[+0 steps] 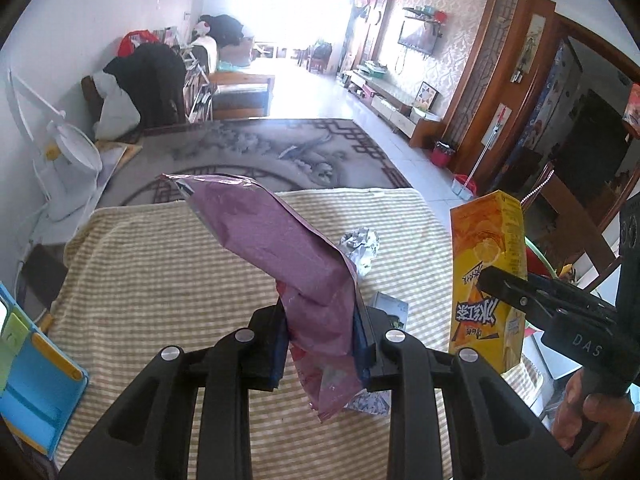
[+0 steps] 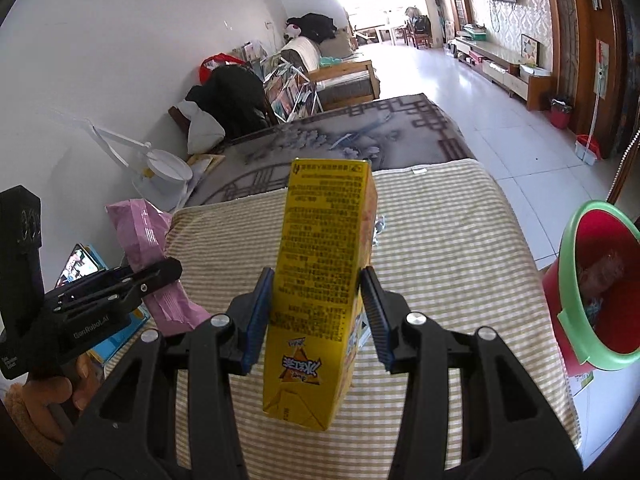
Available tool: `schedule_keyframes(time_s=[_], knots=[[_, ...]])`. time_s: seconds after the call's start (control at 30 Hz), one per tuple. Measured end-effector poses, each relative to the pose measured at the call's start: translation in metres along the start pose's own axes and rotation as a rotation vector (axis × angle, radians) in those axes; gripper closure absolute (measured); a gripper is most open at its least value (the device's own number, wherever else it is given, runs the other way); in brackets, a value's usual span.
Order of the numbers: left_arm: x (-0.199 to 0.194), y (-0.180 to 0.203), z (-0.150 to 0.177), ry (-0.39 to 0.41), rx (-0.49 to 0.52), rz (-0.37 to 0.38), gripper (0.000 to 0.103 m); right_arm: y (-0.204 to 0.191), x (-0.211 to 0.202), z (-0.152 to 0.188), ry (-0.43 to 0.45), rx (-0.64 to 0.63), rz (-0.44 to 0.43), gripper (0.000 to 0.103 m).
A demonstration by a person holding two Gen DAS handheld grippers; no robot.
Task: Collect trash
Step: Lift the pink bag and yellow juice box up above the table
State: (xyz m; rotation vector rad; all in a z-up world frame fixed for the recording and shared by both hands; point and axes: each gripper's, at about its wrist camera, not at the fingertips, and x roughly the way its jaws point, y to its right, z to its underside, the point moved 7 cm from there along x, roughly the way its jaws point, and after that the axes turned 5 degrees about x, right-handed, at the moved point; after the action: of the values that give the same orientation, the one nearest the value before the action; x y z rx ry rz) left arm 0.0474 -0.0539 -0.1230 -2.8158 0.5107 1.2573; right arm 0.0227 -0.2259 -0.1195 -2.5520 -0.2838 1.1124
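On the left wrist view
Left gripper: near centre of frame, its blue pads clamped on the lower part of a pink snack bag.
Pink snack bag: crumpled, held above the striped cloth; torn open end points up and to the far left, its bottom tail hangs below the fingers.
Foil ball: crumpled silver, lying on the cloth just beyond the bag, right of centre.
Small wrapper: pale, flat on the cloth, partly hidden behind the right finger.
Right gripper: enters from the right edge, black, one finger pressed against the side of a yellow carton.
Yellow carton: upright, print upside down, at the right side of the cloth.
Hand: near right corner, wrapped round the right gripper's handle.
Blue object: near left edge, beside the cloth; what it is I cannot tell.

On the right wrist view
Right gripper: near centre, both blue pads closed against the two sides of the yellow carton.
Yellow carton: lifted clear of the striped cloth, printed text face toward the camera, folded end nearest.
Red bucket: green rim, at the right edge beside the cloth; something lies inside, too unclear to name.
Left gripper: at the left edge, gripping the pink snack bag, which sticks up above its fingers.
Rug: grey patterned, on the floor beyond the far edge of the cloth.
White lamp: far left, beside the rug, by the wall.
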Motion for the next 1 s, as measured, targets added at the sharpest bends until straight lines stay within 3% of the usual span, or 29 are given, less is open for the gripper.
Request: schedule_keyframes(time_s=[0.73,1.0], knots=[[-0.004,0.024,-0.008,0.034,0.041,-0.012,0.079,0.006,-0.032,-0.012,0.076,-0.028,0.017,0.06],[0.003,0.048,-0.016,0.037,0.035,-0.061,0.079,0.029,-0.036,-0.03,0.072,-0.053,-0.019,0.06]])
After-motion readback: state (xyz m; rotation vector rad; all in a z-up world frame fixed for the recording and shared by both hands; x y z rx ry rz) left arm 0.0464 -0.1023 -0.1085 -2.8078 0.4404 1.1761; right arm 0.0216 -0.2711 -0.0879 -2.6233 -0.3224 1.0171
